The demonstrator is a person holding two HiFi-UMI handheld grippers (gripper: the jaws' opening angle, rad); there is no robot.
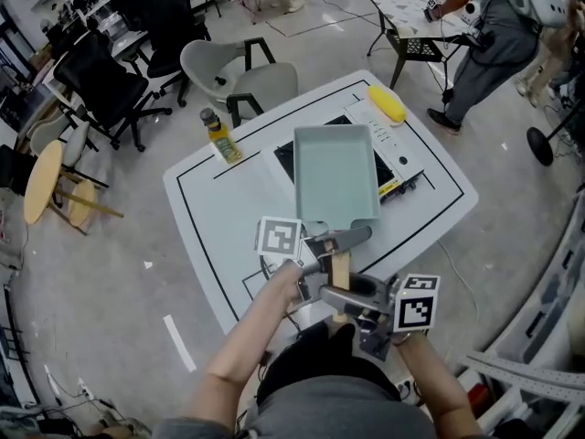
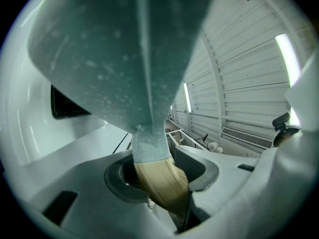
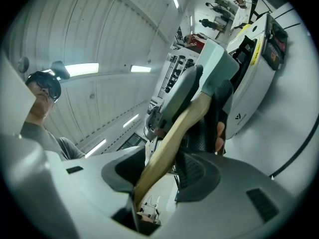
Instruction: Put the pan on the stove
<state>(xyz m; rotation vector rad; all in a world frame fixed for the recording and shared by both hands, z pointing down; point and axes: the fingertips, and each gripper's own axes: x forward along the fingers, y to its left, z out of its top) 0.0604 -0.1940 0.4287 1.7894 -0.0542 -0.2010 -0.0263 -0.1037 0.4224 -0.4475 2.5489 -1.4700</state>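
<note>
A pale teal rectangular pan (image 1: 335,172) hangs over the black-and-white stove (image 1: 404,166) on the white table (image 1: 210,210). Its wooden handle (image 1: 340,269) points toward me. My left gripper (image 1: 334,243) is shut on the handle close to the pan, and my right gripper (image 1: 353,293) is shut on it nearer its end. In the left gripper view the pan's underside (image 2: 124,49) fills the top and the handle (image 2: 160,180) sits between the jaws. The right gripper view shows the handle (image 3: 169,138) running up from its jaws. Whether the pan touches the stove, I cannot tell.
An oil bottle (image 1: 220,136) stands near the table's far left edge. A yellow object (image 1: 387,103) lies at the far corner beyond the stove. Grey chairs (image 1: 242,79) stand behind the table, and a person (image 1: 494,44) stands at the upper right.
</note>
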